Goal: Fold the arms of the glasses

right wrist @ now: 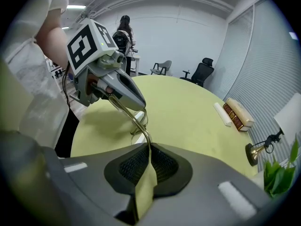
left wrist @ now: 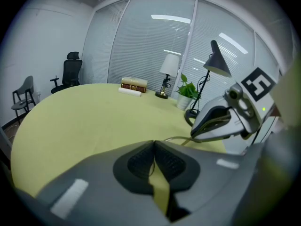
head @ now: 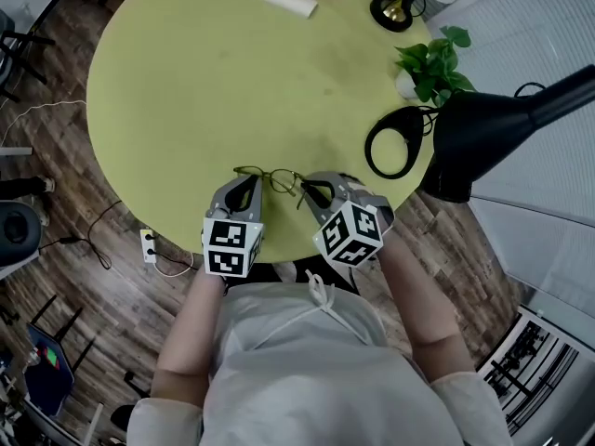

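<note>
No legible text, brand, number or sign anywhere. Only black-and-white square marker patterns on the cubes of the left claw (head: 248,183) and the right claw (head: 317,191), lower centre of the head view: coded blocks, not letters or digits. Same kind of pattern seen again upper left in the right gripper view and at the right edge of the left gripper view. On the book (right wrist: 239,113) at the right of the right gripper view, a dark banded spine, any title too small to read.
</note>
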